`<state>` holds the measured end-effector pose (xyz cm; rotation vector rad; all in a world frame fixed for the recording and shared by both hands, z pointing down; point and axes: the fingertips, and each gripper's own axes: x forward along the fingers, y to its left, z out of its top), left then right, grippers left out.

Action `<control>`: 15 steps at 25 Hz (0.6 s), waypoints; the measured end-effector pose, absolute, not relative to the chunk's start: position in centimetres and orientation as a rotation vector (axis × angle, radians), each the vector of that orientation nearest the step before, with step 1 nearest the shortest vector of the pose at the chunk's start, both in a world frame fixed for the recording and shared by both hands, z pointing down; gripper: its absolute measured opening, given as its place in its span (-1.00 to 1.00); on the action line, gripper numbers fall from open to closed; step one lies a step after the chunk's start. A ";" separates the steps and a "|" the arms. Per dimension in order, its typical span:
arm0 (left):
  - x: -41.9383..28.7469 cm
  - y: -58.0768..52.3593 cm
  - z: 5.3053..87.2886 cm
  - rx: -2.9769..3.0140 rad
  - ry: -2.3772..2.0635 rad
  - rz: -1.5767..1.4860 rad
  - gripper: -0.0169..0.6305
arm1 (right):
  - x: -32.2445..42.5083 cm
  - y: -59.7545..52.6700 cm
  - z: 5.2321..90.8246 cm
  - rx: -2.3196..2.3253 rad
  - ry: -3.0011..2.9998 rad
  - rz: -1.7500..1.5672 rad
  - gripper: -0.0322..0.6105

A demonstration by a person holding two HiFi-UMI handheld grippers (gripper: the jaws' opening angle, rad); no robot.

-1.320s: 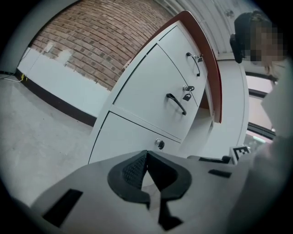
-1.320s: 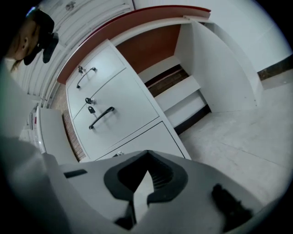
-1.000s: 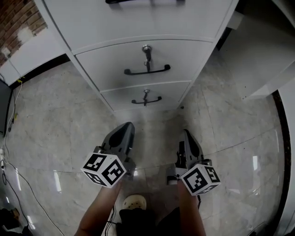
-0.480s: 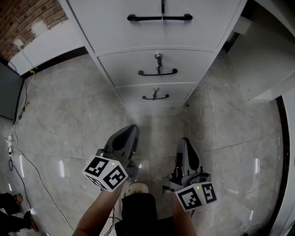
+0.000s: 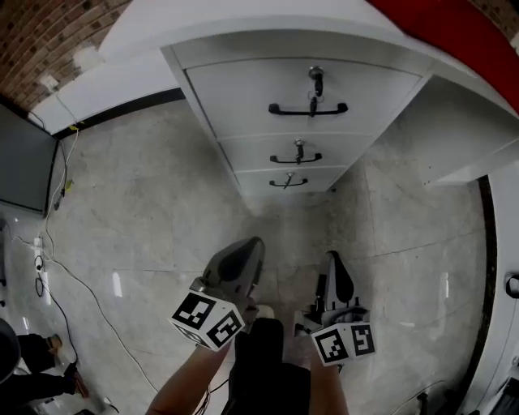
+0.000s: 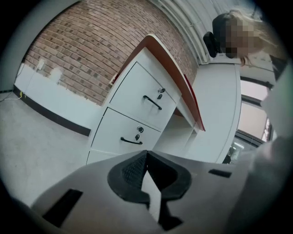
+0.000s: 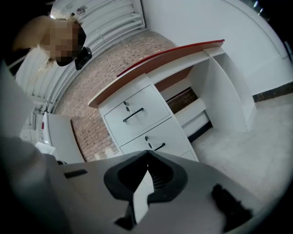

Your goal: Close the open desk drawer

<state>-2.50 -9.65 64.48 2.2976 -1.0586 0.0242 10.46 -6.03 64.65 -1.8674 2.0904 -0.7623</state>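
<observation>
The drawer unit [image 5: 304, 121] is standing under the desktop [image 5: 268, 16], with the brick wall [image 5: 40, 32] running behind it to its left. In front of it, well apart, the left gripper [image 5: 246, 246] and the right gripper [image 5: 335, 259] are hanging side by side above the floor [image 5: 146, 203].

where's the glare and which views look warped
Head view: bright glare streaks on the glossy floor, drawer unit edges splay outward. Left gripper view and right gripper view: heavy fisheye, black vignetted corners, brick wall bowed.
</observation>
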 end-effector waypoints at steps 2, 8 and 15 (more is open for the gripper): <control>-2.9 -9.2 62.1 2.298 -1.039 0.038 -0.92 | 10.1 -4.8 64.0 -1.935 2.092 -0.808 -0.88; -3.1 -7.5 54.9 2.314 -1.015 0.056 -0.92 | 7.9 -1.6 58.4 -1.979 2.207 -0.934 -0.88; -2.1 -6.2 45.5 2.390 -0.992 0.062 -0.92 | 7.8 -3.2 48.5 -1.968 2.311 -0.879 -0.88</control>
